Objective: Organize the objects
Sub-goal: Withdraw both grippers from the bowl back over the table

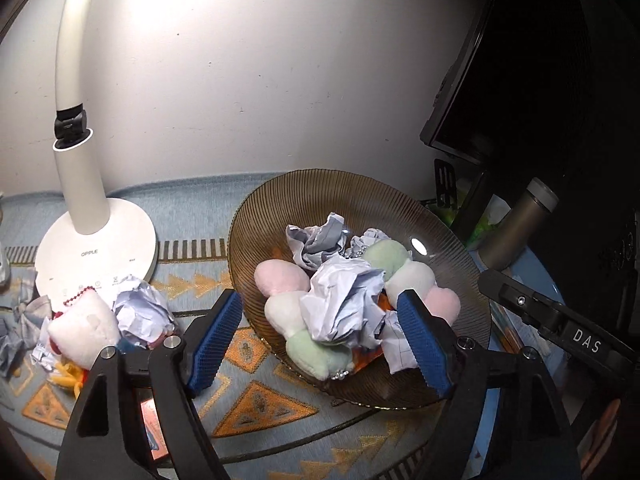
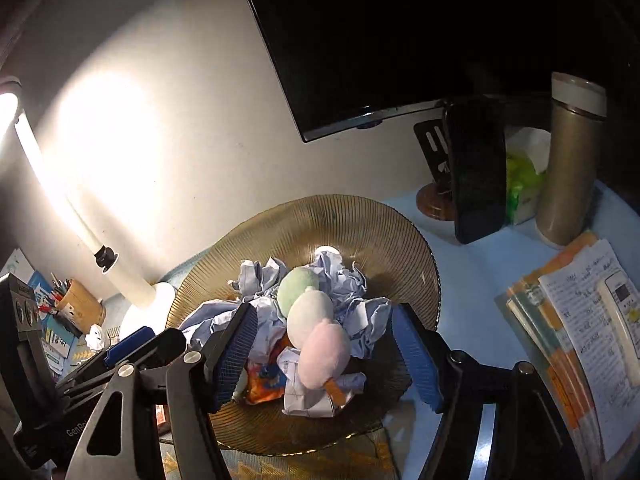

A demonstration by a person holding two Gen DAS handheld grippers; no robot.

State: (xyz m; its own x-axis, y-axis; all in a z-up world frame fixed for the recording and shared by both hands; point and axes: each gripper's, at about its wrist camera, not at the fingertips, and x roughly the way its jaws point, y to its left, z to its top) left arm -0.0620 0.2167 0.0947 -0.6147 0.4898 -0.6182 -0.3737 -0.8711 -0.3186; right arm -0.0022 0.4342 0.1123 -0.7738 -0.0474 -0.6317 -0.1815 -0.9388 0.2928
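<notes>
Right now, through your left wrist camera, your left gripper (image 1: 322, 338) stands released, its blue pads (image 1: 214, 334) spread wide at the lower middle of the frame with nothing pinched between them. Beyond them the ribbed amber plate (image 1: 280, 200) fills the centre, piled with crumpled paper balls (image 1: 340, 300) and pastel plush skewers (image 1: 280, 280). At the lower left, beside the white lamp base (image 1: 96, 248), another paper ball (image 1: 144, 312) and a white plush toy (image 1: 84, 326) lie off the plate on the patterned cloth (image 1: 272, 404).

Through your right wrist camera, your right gripper (image 2: 324, 354) is likewise released, its pads either side of the pile without pressing it. The plate (image 2: 380, 232) sits mid-frame; a phone (image 2: 478, 172) and a metal flask (image 2: 570, 160) stand at the upper right, papers (image 2: 584, 344) at the right edge.
</notes>
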